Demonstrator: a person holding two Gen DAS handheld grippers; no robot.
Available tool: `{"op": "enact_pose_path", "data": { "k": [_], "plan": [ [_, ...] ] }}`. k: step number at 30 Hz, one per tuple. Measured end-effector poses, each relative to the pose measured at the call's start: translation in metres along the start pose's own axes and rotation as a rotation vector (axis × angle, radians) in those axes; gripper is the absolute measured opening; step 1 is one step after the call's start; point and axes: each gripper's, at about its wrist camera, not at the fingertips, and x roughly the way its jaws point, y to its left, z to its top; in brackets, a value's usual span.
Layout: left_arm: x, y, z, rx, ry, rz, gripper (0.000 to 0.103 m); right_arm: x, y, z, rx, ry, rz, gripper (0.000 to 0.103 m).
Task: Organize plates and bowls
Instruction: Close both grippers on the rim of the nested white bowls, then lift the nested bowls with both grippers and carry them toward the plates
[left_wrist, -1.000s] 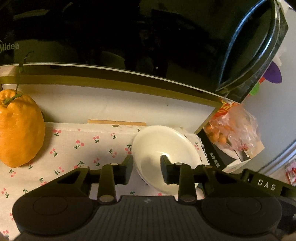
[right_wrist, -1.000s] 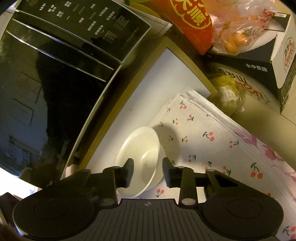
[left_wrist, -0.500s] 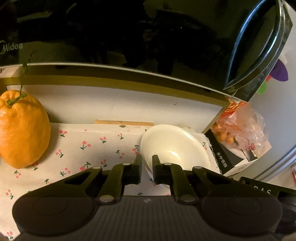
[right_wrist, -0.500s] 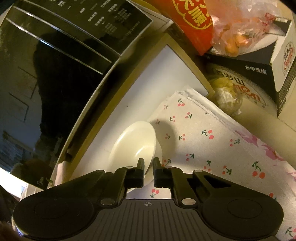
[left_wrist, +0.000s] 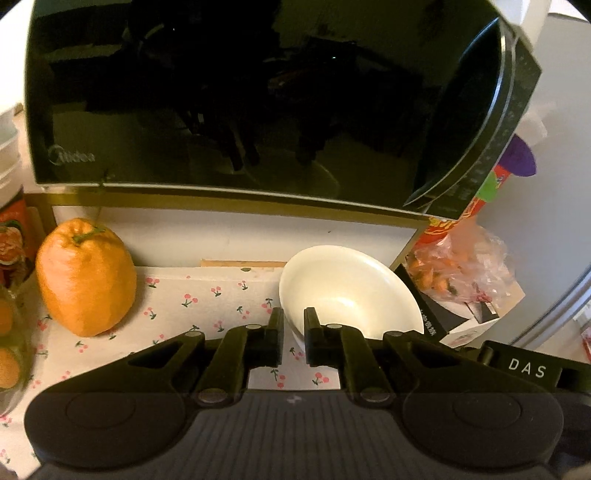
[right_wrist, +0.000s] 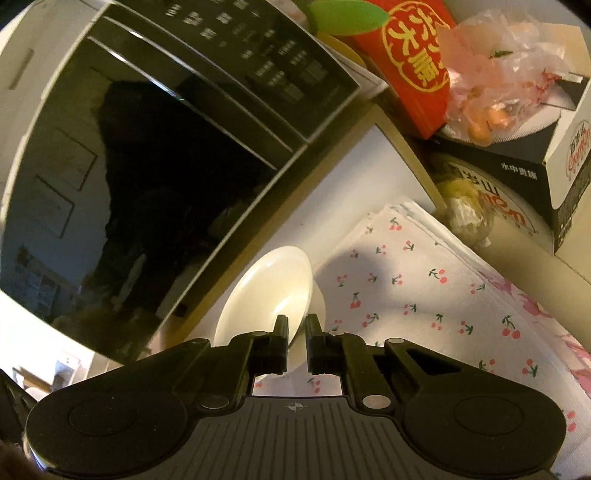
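Fingers of the left gripper: pinching the near rim of the white bowl, wall caught between the pads. Right gripper: likewise clamped on the bowl's rim, from another side.

Bowl: single, empty, tilted, gripped by both tools above the cherry-print cloth; whether its base touches the cloth cannot be told.

Cloth: folded, white, red cherries, spread under the shelf.

Large orange citrus fruit: upright on the cloth, well apart from the bowl.

Black carton and bag of small oranges: just beyond the cloth's edge.

Microwave: dark glass door, on the gold-edged shelf behind.

Progress, by judgement: early. One bowl grasped; no stack, no plates in view; its placing remains to be done.
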Motion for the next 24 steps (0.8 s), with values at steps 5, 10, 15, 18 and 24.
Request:
{"op": "enact_pose_path", "data": {
  "k": [5, 10, 15, 18, 24],
  "plan": [
    [-0.022, -0.002, 0.000, -0.006, -0.017, -0.011, 0.010, -0.017, 0.013, 0.001, -0.020, 0.003, 0.005, 0.010],
    [-0.036, 0.001, -0.006, -0.057, -0.031, -0.040, 0.010, -0.038, 0.031, 0.001, -0.063, -0.001, 0.001, 0.010],
    [-0.054, 0.008, -0.017, -0.126, -0.036, -0.071, 0.010, -0.057, 0.044, -0.006, -0.114, 0.011, -0.016, 0.010],
    [-0.064, 0.011, -0.025, -0.153, -0.027, -0.075, 0.009, -0.066, 0.050, -0.013, -0.143, 0.024, -0.031, 0.010],
    [-0.083, 0.016, -0.042, -0.191, -0.013, -0.077, 0.009, -0.081, 0.055, -0.030, -0.170, 0.059, -0.051, 0.010]
  ]
}}
